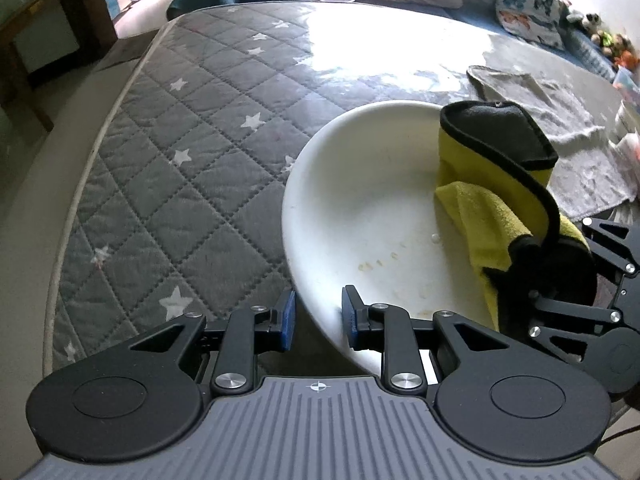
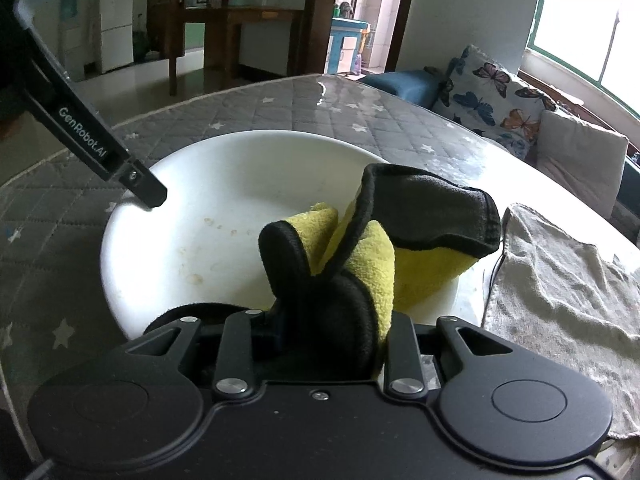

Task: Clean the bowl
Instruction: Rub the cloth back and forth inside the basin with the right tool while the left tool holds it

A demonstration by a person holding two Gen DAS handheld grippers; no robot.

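- The white bowl [image 1: 360, 200] sits on the quilted grey star-print table cover [image 1: 180, 152], near its edge; pale yellowish-brown smears and specks [image 2: 196, 256] show on its inner floor.
- The yellow-and-black cloth [image 2: 360, 256] stands bunched inside the bowl, on the side towards the right gripper.
- The right gripper [image 2: 320, 344] is clamped on that cloth, its fingers buried in the folds.
- The left gripper [image 1: 319, 316] straddles the bowl's near rim, one blue pad outside and one inside. A gap shows between the pads and the rim, so it looks parted rather than pinching.
- By my judgement the wiping step is in hand, since residue shows on the floor; the next move calls for steadying the rim and sweeping the cloth across the stained patch.
- A crumpled grey towel [image 2: 560, 272] lies just beside the bowl.
- "GenRobot.AI" is printed on the left gripper's finger in the right wrist view.
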